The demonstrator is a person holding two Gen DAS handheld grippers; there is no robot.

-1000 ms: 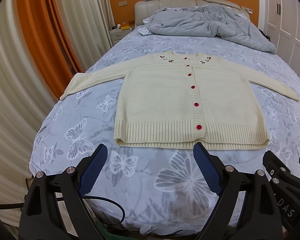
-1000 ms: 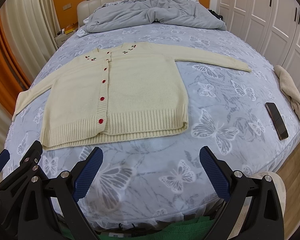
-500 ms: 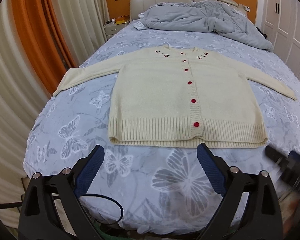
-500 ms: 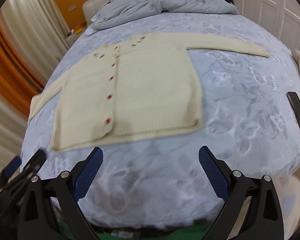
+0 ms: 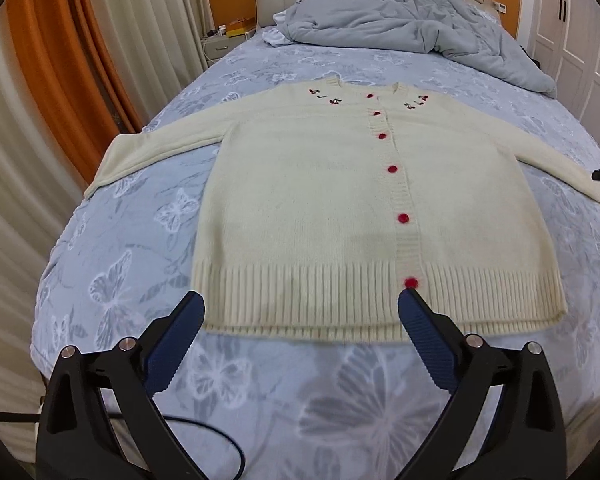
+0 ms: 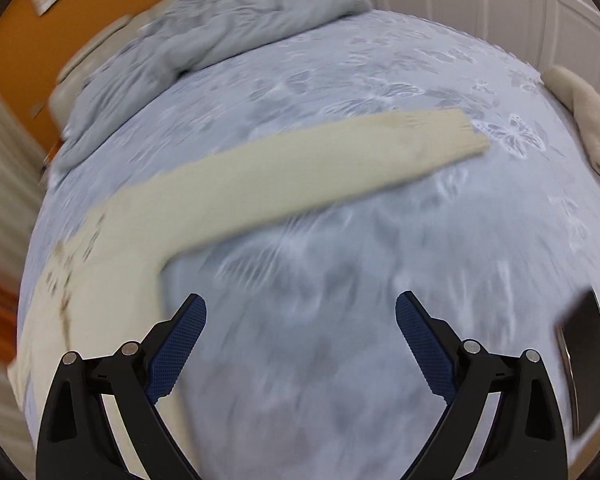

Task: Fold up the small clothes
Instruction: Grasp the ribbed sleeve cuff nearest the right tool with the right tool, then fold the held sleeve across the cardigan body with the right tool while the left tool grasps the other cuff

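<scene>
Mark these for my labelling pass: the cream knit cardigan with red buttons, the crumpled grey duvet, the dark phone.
cream knit cardigan (image 5: 308, 200), left wrist view, left front panel.
crumpled grey duvet (image 5: 400, 24), left wrist view, middle of the heap.
dark phone (image 6: 588, 360), right wrist view, screen face.

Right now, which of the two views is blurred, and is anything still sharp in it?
Right wrist view: heavy motion blur smears the cardigan sleeve, the bed sheet and the dark phone; only the open right gripper stays crisp. Left wrist view: mostly sharp, with fisheye bending at the edges; the left gripper is also open.
</scene>
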